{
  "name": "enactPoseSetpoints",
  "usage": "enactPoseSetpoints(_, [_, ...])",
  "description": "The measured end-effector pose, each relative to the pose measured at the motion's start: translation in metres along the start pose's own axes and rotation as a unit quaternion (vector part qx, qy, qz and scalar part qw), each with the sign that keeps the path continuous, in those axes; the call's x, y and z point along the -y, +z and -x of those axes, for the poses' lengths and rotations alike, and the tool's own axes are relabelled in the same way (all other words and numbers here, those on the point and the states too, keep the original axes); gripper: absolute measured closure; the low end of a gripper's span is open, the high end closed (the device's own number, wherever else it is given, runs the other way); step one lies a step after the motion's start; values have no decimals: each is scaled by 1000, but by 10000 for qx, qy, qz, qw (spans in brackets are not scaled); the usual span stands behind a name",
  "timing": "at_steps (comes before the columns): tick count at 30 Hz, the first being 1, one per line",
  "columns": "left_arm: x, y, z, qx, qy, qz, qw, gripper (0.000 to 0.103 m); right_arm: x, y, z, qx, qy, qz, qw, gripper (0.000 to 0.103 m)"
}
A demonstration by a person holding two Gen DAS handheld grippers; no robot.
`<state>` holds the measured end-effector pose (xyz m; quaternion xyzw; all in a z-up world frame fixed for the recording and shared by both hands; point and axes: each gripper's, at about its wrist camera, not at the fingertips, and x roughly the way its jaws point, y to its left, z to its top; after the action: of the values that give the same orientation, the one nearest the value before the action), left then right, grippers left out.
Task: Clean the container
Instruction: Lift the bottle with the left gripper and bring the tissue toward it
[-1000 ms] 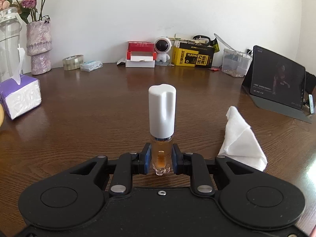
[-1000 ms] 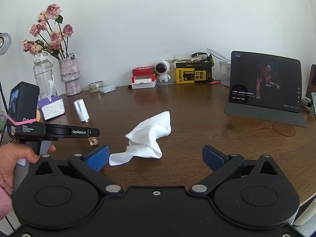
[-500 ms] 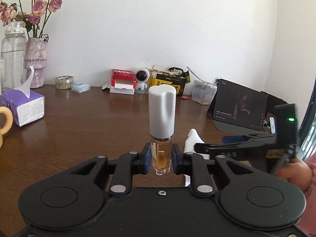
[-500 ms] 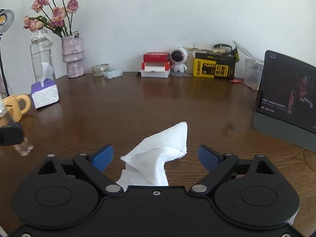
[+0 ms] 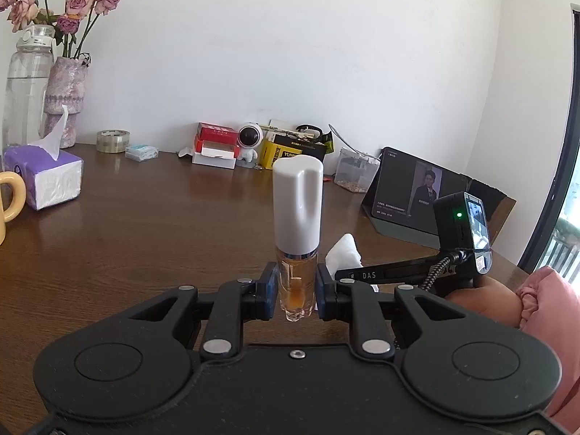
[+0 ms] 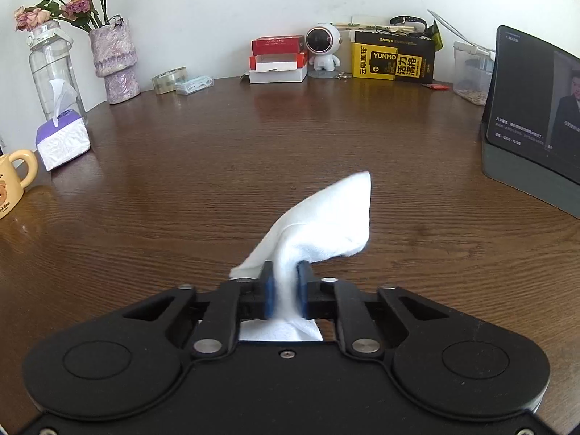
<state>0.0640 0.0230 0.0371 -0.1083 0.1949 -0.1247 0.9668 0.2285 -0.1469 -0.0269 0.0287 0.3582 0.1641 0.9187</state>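
Note:
A small glass bottle [image 5: 296, 253] with amber liquid and a tall white cap stands upright between the pads of my left gripper [image 5: 296, 291], which is shut on its glass body. My right gripper [image 6: 286, 291] is shut on a crumpled white cloth [image 6: 322, 224]; the cloth's free end sticks up and forward above the brown table [image 6: 217, 181]. In the left wrist view the same white cloth [image 5: 342, 252] shows just right of the bottle, with the right gripper's black body [image 5: 460, 232] and a person's hand [image 5: 482, 299] behind it.
A tablet on a stand [image 6: 536, 116] is at the right. A purple tissue box [image 6: 62, 139], yellow mug [image 6: 14, 177], water bottle [image 6: 50, 69] and flower vase [image 6: 116, 61] stand at the left. Boxes, tape and an astronaut figure [image 6: 322, 50] line the back wall.
My right gripper has shut on the white cloth, which lay between its open fingers before. The left gripper rose and turned right, still holding the bottle.

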Motion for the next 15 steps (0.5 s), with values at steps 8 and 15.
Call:
enactPoseSetpoints(8, [1, -3, 6, 221, -208, -14, 9995, 82, 1, -2, 76, 763, 1150, -137, 9903, 96])
enactPoseSetpoints(15, [11, -10, 1, 146, -371, -127, 9991, 82, -21, 6, 125, 1067, 2359, 256, 9656, 96])
